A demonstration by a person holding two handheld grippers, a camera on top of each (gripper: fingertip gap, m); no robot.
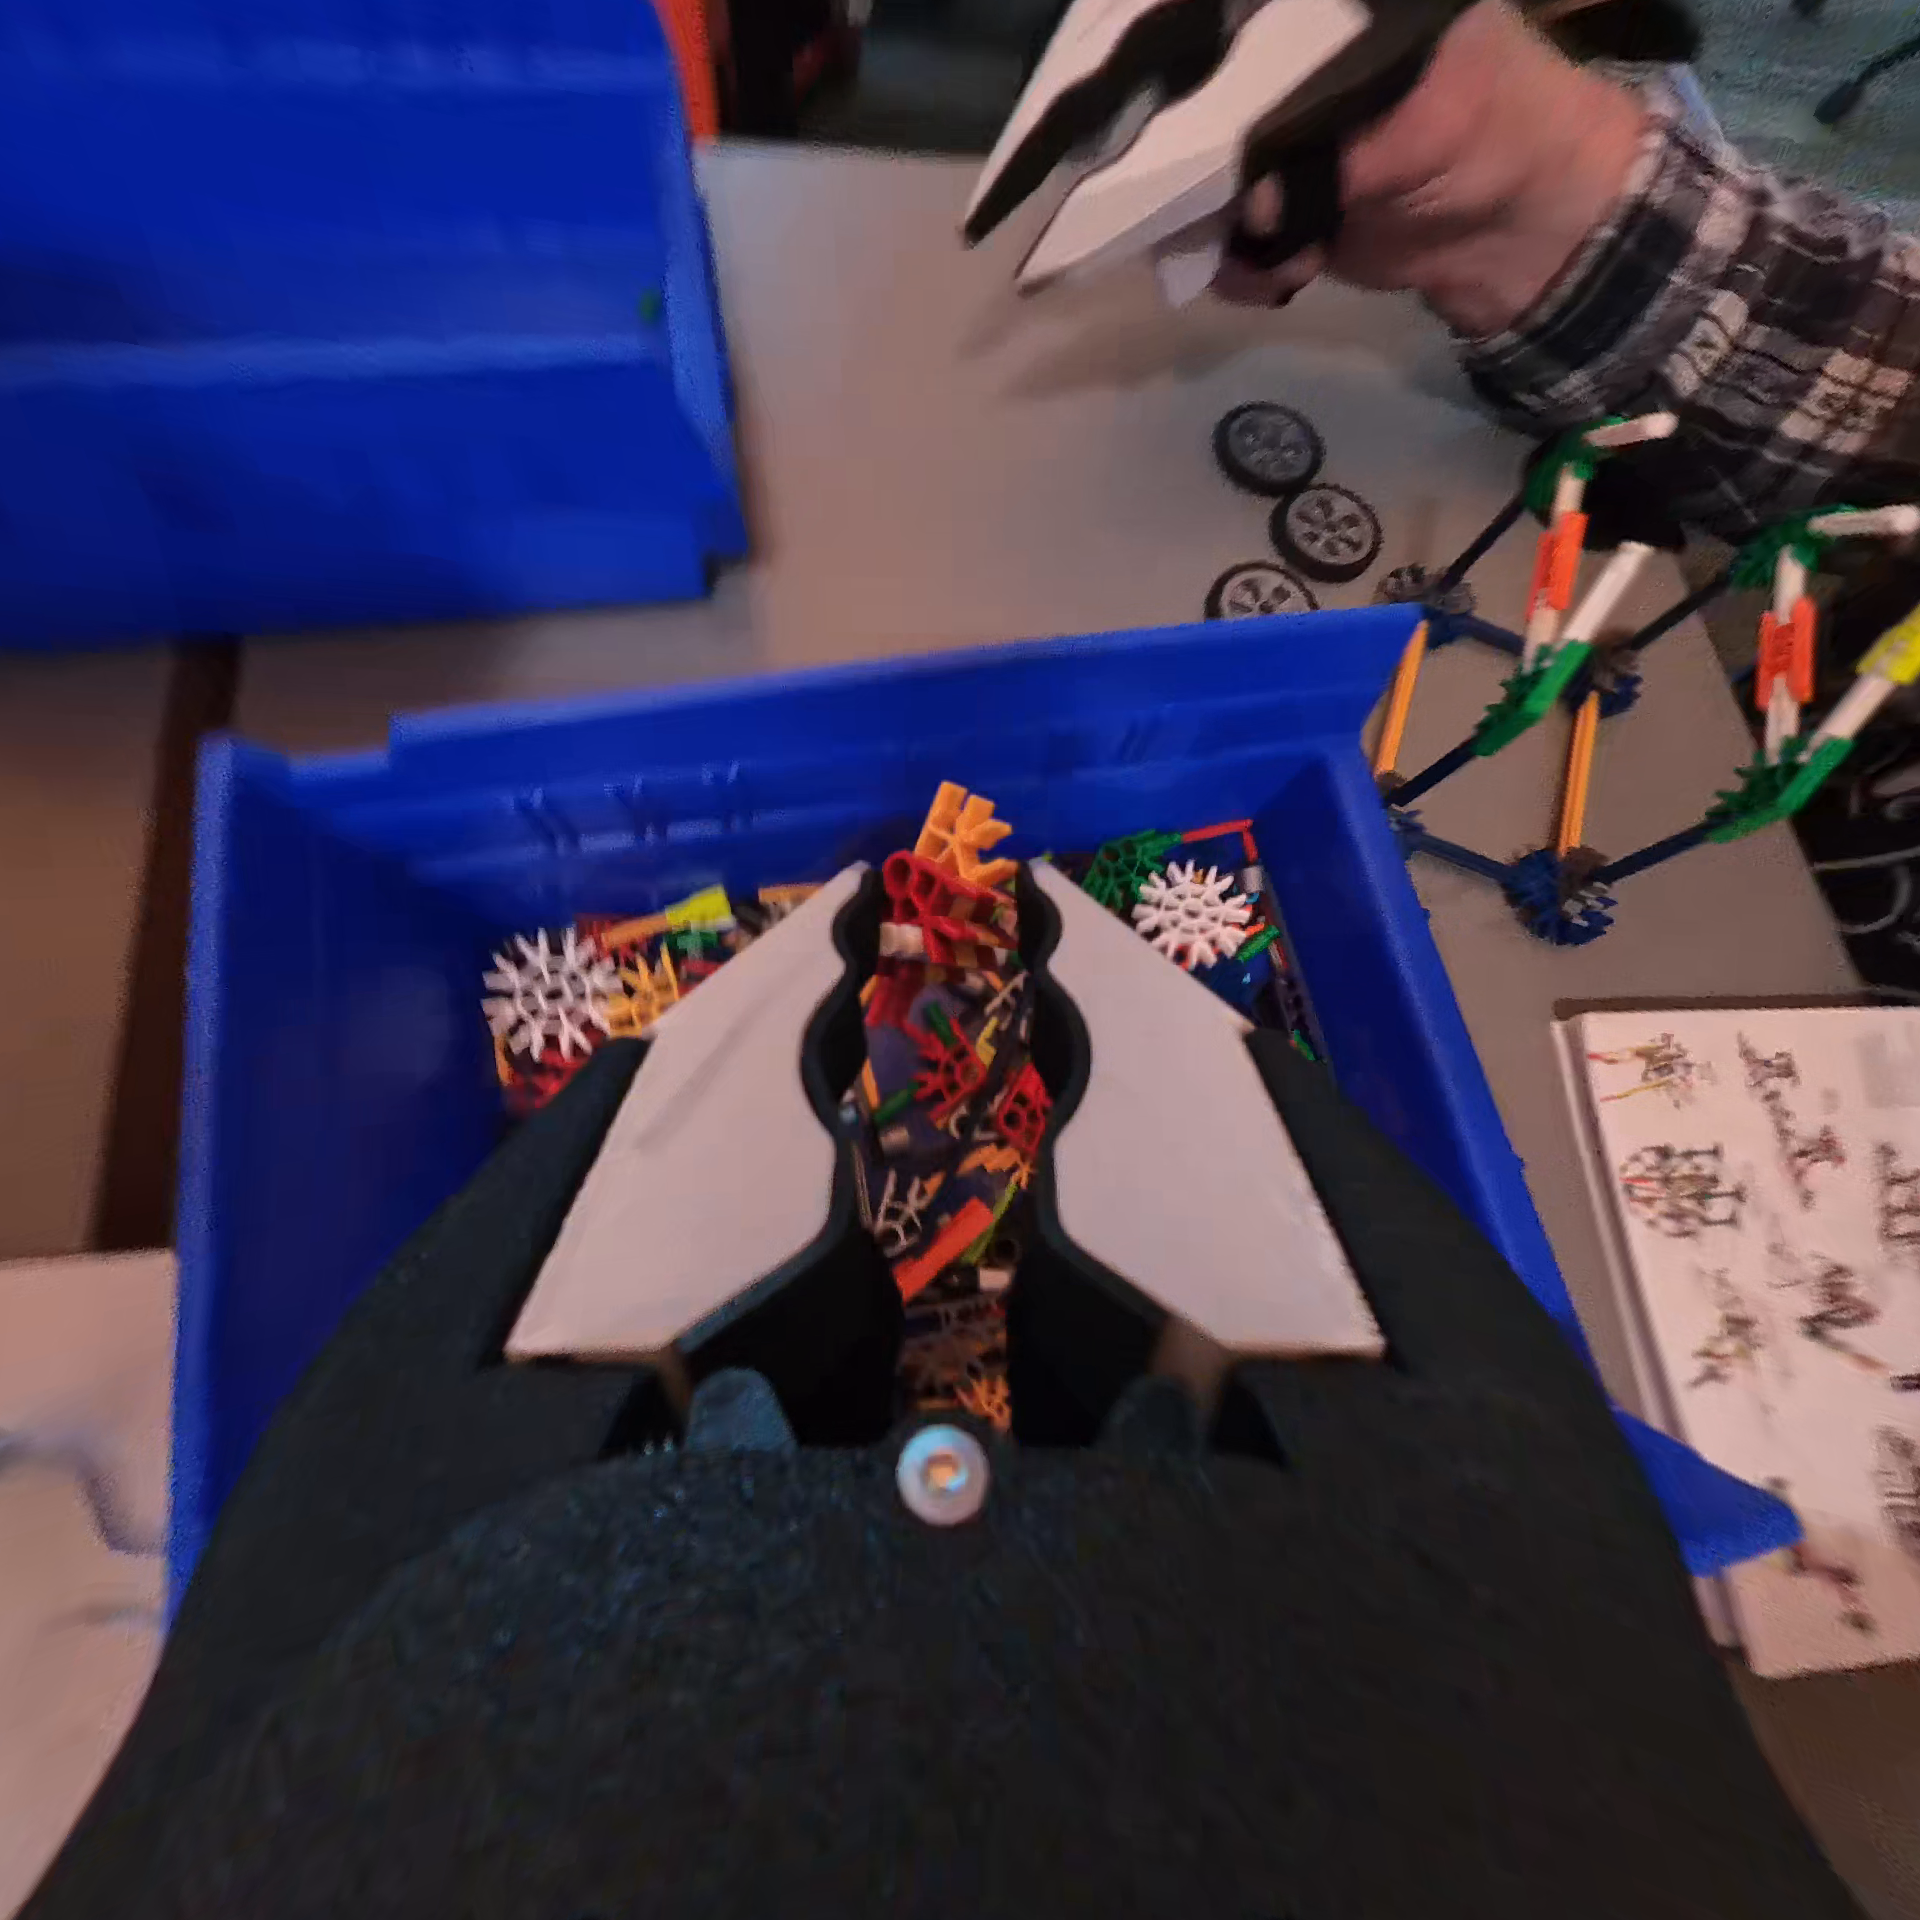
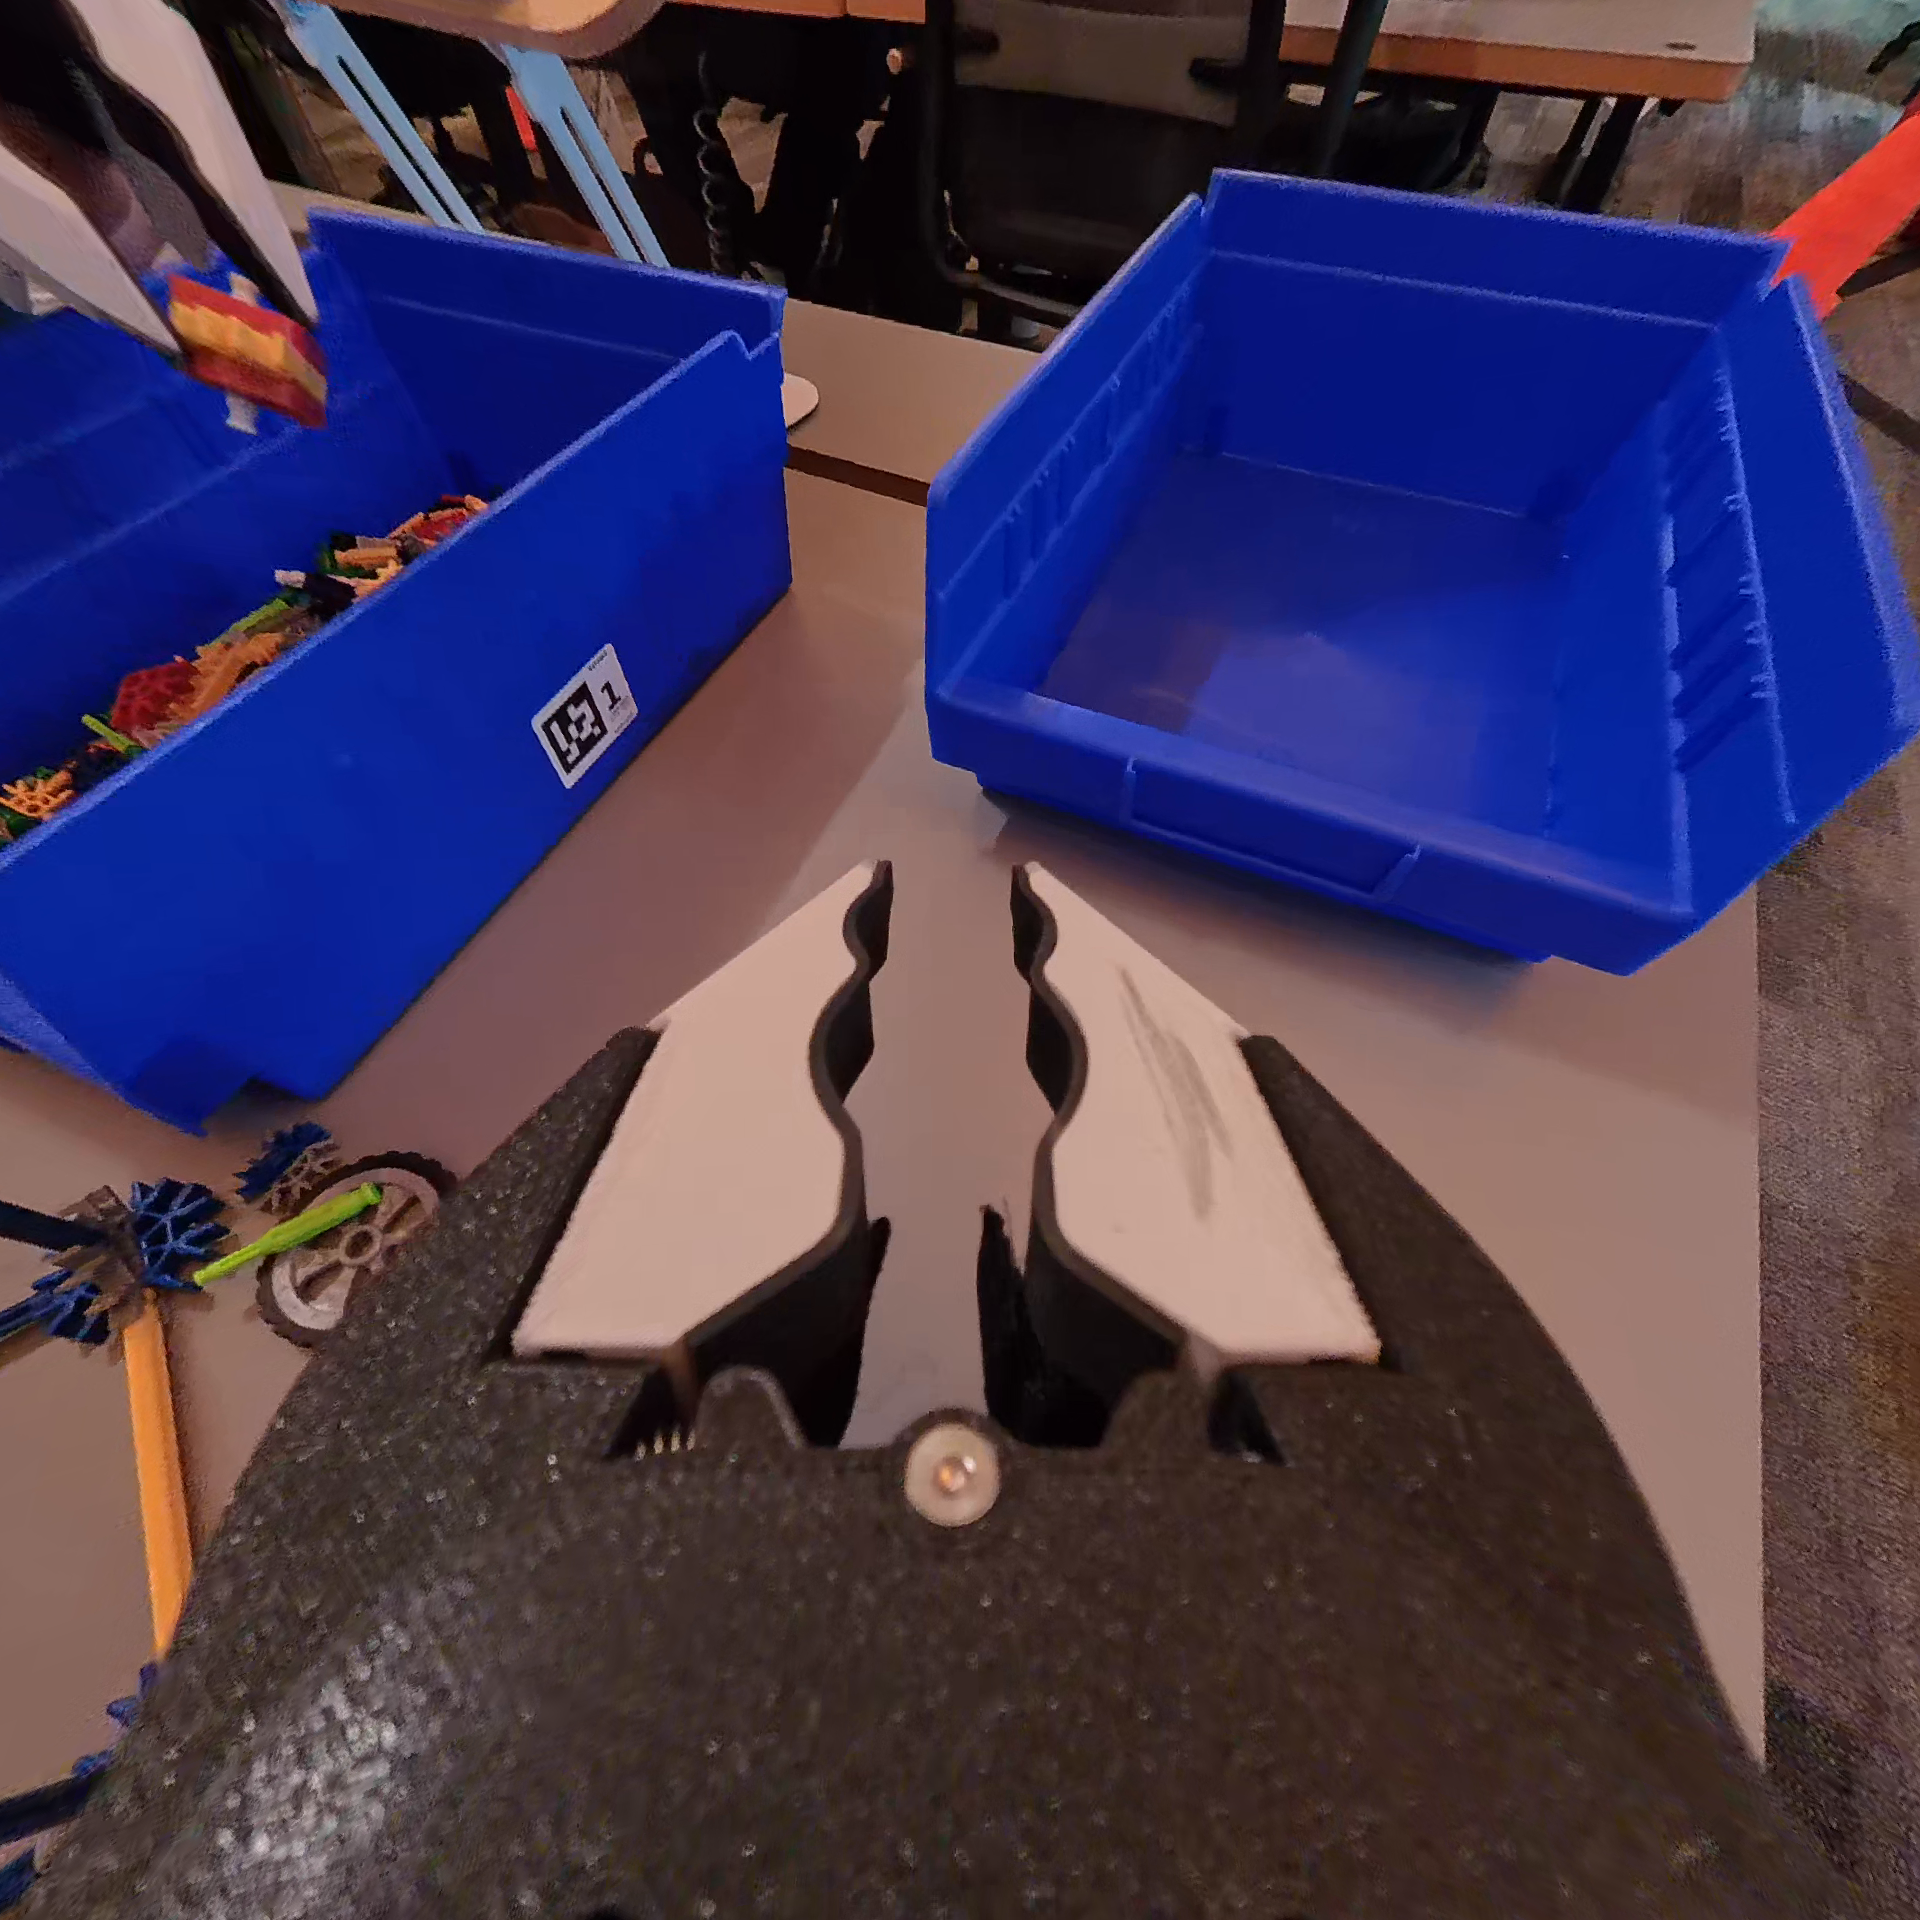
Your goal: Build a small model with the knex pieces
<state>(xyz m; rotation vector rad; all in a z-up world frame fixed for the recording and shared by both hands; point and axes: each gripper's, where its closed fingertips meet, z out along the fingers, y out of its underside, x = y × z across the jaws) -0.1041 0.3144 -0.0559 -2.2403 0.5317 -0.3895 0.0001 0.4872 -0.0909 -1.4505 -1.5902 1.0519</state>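
The left tongs hang over a blue bin heaped with small coloured construction pieces, and between their tips sits a small clump of red and orange connectors, gripped and lifted clear of the heap; the right wrist view shows the same clump pinched at the tips above the bin's far end. Two white snowflake-shaped connectors lie in the heap on either side of the tongs. The right tongs hover above the bare grey table, narrowly parted with nothing between them, near the low front wall of a second blue bin whose floor shows bare. Just left of them, on the table, lie a small grey wheel with a green rod across it and part of a rod-and-connector frame. A printed sheet lies beside the filled bin.
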